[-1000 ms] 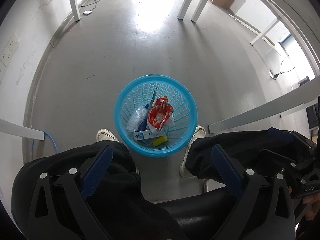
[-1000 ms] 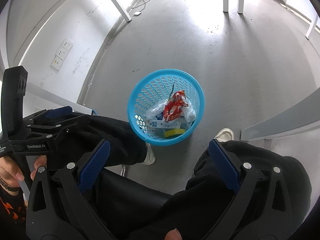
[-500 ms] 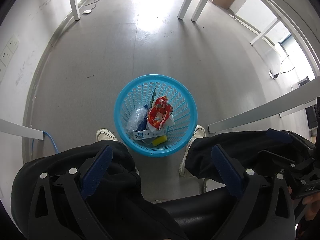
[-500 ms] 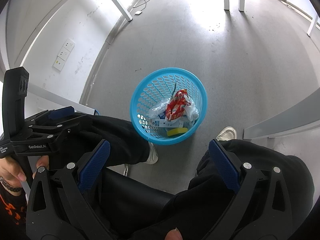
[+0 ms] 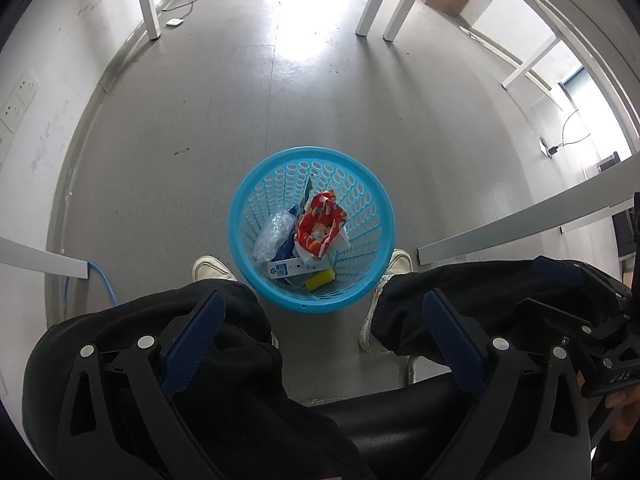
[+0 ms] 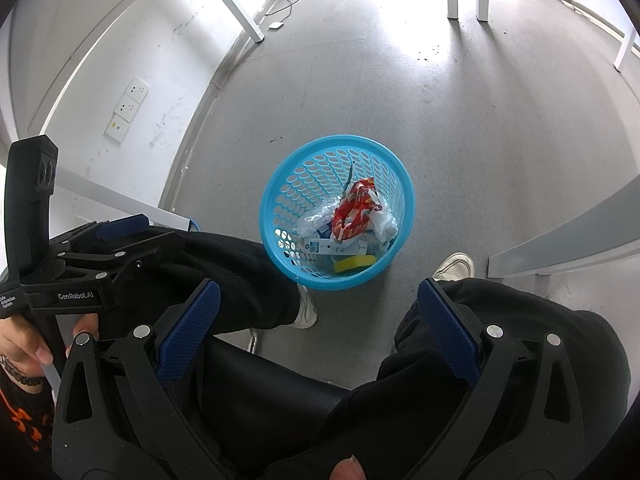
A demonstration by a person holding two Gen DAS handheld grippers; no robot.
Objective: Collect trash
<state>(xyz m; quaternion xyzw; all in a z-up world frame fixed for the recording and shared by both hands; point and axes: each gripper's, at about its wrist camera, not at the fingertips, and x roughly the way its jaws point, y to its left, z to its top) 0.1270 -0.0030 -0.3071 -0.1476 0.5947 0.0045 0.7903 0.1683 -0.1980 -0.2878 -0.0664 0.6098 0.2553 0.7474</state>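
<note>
We look close to done: the round blue perforated plastic basket [image 5: 312,229] stands on the grey floor [image 5: 224,128] between our two white shoes and already holds the trash, and we see no loose litter on the visible floor, so our judgement is that little or nothing is left to pick up. Inside sit a crumpled red-and-white printed plastic bag [image 5: 320,228], a crinkly clear plastic wrapper [image 5: 274,234], a flat white-and-blue cardboard box [image 5: 298,268] and a small yellow sponge-like block [image 5: 320,278], all piled against the near wall of the basket. The basket wall is rigid mesh with oval holes and a smooth rim. Our left gripper [image 5: 324,328] hangs over our black-trousered knees, fingers [image 5: 192,344] spread wide, nothing between them. Our right gripper [image 6: 318,326] is the same, blue ribbed fingers [image 6: 448,332] apart and empty, well above the basket.
</note>
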